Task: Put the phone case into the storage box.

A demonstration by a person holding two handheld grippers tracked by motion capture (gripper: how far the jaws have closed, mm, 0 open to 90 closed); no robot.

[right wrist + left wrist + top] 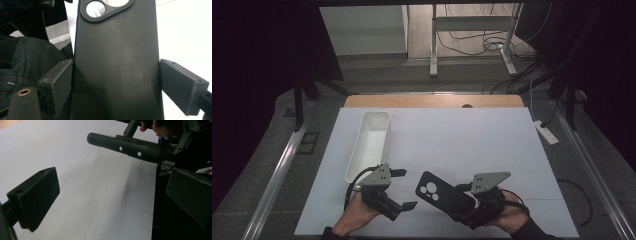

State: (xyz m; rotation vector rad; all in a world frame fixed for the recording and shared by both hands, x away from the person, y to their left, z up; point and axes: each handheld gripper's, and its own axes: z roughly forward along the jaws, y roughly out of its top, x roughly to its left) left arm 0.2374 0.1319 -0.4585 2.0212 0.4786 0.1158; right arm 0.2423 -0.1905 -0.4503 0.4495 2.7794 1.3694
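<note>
A black phone case (439, 192) with round camera cut-outs is held flat a little above the white table cover, near the front edge. My right gripper (463, 201) is shut on it, and in the right gripper view both pads (58, 85) press on the long sides of the case (115, 50). My left gripper (404, 189) is just left of the case, open, with nothing between its fingers. From the left gripper view (112, 195) the case (130, 146) shows edge-on at the upper right, with the hand behind it.
A long white tray (376, 114) lies on the left half of the white table cover (472, 135), just beyond my left gripper. A wooden table edge (432, 101) runs along the back. A power strip (546, 132) lies off the table's right side.
</note>
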